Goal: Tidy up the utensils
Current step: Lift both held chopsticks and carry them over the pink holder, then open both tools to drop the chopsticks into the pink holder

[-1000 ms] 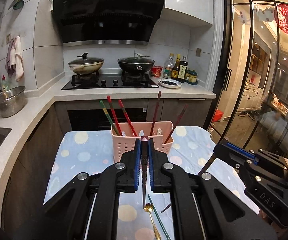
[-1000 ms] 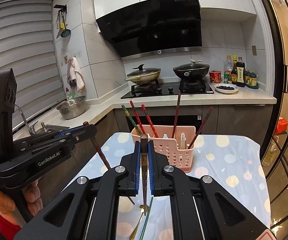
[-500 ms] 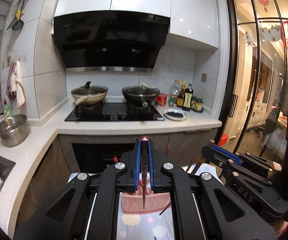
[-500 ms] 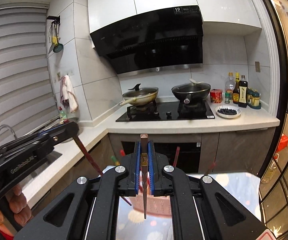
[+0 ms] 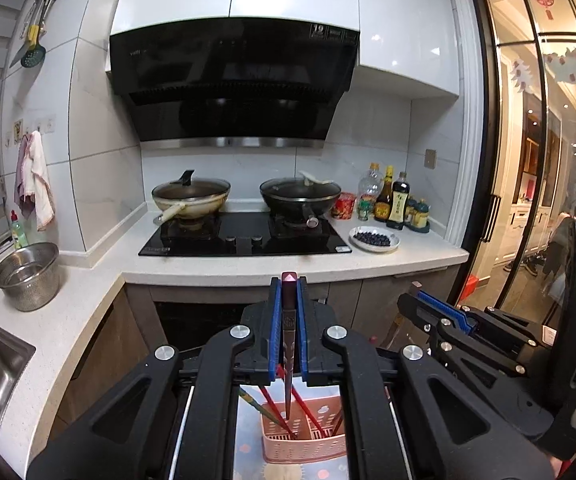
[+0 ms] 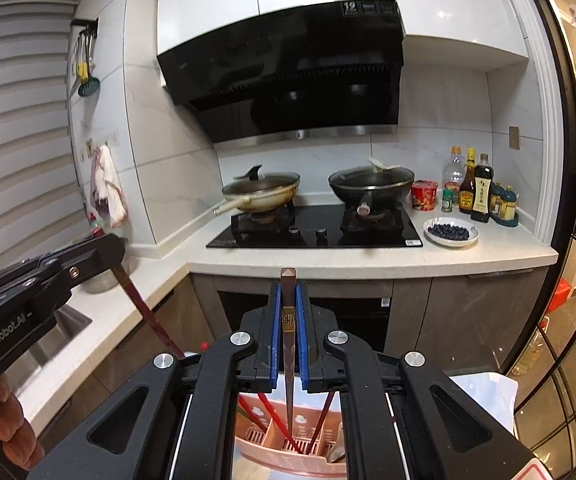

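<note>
Black plastic arms of the left claw (image 5: 286, 332) fill the near half of the left wrist view, their blue pads pinched on a dark, square-sectioned chopstick (image 5: 288, 344) that hangs upright, tip down. A second ago this chopstick pointed at a spotted cloth with a spoon lying on it; the claw has since risen and moved forward, so the tip now hangs just above the pink slotted basket (image 5: 304, 446), over its left part. Red and green chopsticks already lean inside. That suggests the lifting is done and lowering into the basket comes next. To the right, the other claw juts in. Far off, a pale stone bench (image 5: 288, 270) carries a glossy black hob with two lidded pans, and a steel colander stands at far left.

Seen from the right wrist, the right claw (image 6: 288, 328) likewise clamps a brown tapered chopstick (image 6: 288, 340) with a gold mark, upright, its point over a middle compartment of the same pink basket (image 6: 288, 456). It too has come up from the cloth. At left, the left claw (image 6: 87, 256) appears side-on, its reddish chopstick slanting down towards the basket
</note>
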A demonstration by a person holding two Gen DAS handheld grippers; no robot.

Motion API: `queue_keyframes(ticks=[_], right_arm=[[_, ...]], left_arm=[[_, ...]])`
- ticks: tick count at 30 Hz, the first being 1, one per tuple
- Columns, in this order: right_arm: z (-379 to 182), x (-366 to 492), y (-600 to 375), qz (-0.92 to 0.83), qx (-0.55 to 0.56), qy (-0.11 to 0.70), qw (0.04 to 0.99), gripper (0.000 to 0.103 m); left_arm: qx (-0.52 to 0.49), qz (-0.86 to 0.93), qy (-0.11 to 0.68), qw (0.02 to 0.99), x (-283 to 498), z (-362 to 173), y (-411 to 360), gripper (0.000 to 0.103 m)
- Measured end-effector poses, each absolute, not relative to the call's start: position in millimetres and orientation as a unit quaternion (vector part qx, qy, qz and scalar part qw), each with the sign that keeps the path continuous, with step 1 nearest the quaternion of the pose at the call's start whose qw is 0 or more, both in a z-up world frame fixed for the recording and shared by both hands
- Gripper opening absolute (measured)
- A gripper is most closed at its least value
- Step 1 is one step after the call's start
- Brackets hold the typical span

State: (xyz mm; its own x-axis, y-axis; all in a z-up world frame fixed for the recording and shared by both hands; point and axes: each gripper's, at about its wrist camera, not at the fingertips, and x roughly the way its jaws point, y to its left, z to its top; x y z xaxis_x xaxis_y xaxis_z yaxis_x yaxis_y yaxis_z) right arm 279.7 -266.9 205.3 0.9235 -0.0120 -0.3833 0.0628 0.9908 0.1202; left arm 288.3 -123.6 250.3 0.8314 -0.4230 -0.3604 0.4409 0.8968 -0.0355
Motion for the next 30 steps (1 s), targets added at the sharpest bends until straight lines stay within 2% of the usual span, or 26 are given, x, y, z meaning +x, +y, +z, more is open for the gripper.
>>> queue_keyframes(ticks=[11,26,30], right_arm=[[152.8,298.2,-257.8,-0.016,0.045,0.244,0.969,0.007],[136.3,299.0,-249.0,-0.013,0.035,0.263,0.964,0.009],[138.7,295.4,-245.2,-0.013,0.030,0.261,0.965,0.009]], left_arm=[[0.036,-0.213,0.239,0.947,312.6,192.6,-132.1,0.007],[0.038,-0.201,0.258,0.944,315.4,173.8,-133.5,0.008],[0.036,-0.197,0.258,0.945,313.8,173.2,-129.9,0.013]])
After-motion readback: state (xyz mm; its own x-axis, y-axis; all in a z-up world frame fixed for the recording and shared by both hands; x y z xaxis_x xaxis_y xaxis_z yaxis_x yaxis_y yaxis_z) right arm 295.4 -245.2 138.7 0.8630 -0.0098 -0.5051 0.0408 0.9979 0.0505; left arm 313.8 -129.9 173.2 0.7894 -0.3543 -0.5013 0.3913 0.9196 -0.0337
